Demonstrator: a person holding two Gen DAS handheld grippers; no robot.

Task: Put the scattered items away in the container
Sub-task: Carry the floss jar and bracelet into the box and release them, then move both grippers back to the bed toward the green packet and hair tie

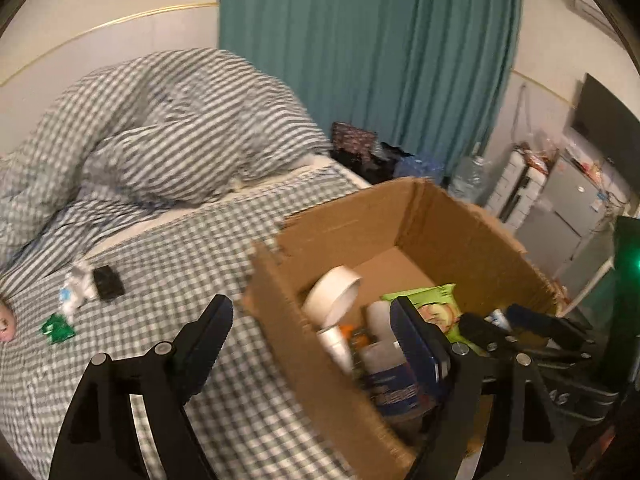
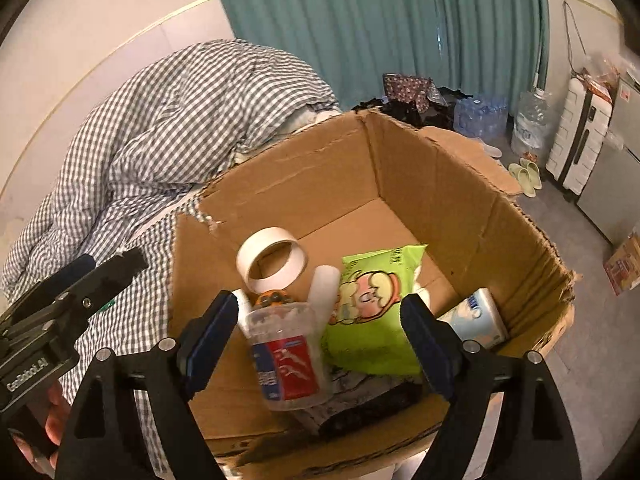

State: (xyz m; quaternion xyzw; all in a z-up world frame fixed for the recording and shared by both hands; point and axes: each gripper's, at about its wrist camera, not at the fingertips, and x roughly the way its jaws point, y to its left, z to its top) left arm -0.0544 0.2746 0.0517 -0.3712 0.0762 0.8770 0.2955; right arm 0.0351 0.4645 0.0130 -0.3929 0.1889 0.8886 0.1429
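Both claws gape apart, the right claw (image 2: 320,320) above the cardboard box (image 2: 304,176), its clear plastic cup (image 2: 286,360) upright just below.

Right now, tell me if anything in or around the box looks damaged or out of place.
The cardboard box has ragged, torn top edges, worst at the near left corner. On the bed, a black item, crumpled white wrapper and green packet lie loose, outside the box.
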